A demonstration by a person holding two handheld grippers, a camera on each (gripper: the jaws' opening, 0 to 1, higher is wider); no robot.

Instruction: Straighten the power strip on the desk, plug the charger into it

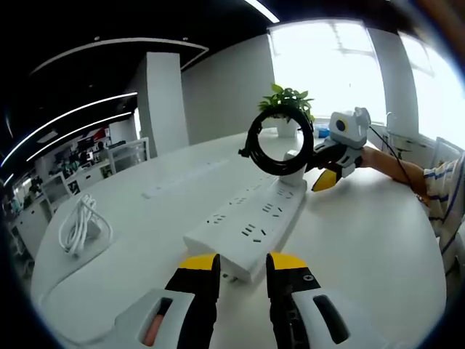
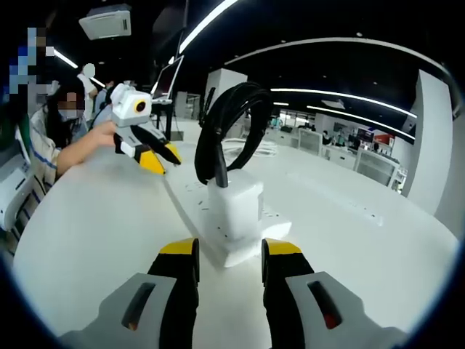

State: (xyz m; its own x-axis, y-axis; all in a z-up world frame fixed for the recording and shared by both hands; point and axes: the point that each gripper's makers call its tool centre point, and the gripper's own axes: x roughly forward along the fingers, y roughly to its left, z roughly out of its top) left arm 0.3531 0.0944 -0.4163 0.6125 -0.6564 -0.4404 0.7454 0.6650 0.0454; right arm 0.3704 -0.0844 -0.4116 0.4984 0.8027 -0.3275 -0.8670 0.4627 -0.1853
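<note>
A long white power strip lies slanted on the white desk. On its far end stands a white charger with a black coiled cable rising above it; the same cable shows in the left gripper view. My left gripper is open, its yellow-tipped jaws just short of the strip's near end. My right gripper is open, its jaws either side of the strip end under the charger. That right gripper sits beside the charger, and the left gripper is held by a hand.
A coiled white cable lies at the desk's left edge. A potted plant stands at the back by the windows. A person sits at the desk's side; a striped sleeve shows at right. More desks stand behind.
</note>
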